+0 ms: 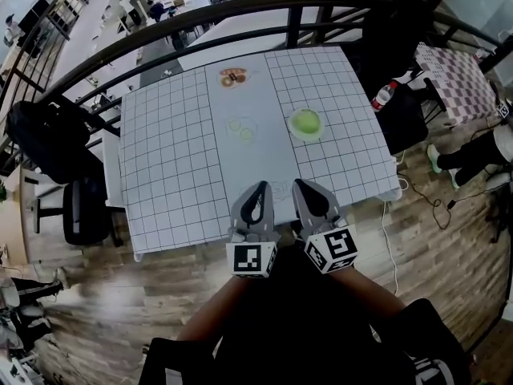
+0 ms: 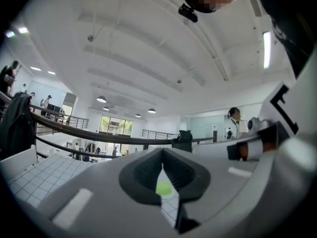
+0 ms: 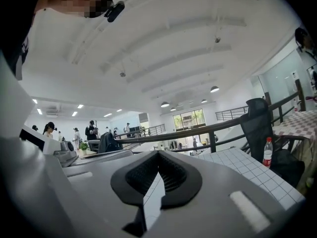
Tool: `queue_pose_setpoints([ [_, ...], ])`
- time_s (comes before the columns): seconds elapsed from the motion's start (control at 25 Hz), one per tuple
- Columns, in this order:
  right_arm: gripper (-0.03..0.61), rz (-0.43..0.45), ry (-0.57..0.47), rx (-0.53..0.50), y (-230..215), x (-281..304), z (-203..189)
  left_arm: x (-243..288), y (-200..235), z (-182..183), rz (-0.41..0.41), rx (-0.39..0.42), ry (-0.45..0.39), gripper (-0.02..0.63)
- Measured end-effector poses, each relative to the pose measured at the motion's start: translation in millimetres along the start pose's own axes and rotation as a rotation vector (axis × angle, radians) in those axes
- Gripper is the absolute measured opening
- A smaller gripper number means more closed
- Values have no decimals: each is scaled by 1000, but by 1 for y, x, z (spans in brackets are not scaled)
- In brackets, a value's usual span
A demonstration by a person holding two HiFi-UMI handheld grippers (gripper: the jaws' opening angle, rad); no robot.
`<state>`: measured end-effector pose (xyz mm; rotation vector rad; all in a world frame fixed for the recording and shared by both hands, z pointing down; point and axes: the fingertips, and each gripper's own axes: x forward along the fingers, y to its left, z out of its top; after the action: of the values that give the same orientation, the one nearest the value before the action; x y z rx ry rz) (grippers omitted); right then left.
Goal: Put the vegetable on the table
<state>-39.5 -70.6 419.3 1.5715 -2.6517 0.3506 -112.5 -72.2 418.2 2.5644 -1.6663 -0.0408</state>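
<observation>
Left tongs (image 1: 259, 191) and right tongs (image 1: 304, 189) both pressed together, empty, at the near worktop (image 1: 168, 175) edge; green vegetable (image 1: 305, 123) mid-worktop, seemingly on a pale dish — could be awaiting transfer or already set down; if handled, grip gently.

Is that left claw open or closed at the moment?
Closed and empty: the left gripper has its jaw tips meeting, leaving only a narrow slit through which a distant green object shows.

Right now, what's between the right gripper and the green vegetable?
Only bare grid cloth lies between the right gripper and the green vegetable. The head view shows it.
</observation>
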Motion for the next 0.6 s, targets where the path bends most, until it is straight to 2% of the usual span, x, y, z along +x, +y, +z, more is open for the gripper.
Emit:
queue_pose_setpoints([
  [0.2, -3, -64, -21, -42, -10, -7, 1, 5, -21, 0, -70, 22, 20, 8],
  [0.32, -3, -87, -20, -53, -11, -14, 0, 4, -21, -4, -74, -10, 25, 8],
  [0.6, -3, -117, -4, -78, -14, -18, -12, 2, -32, -8, -106, -10, 26, 8],
])
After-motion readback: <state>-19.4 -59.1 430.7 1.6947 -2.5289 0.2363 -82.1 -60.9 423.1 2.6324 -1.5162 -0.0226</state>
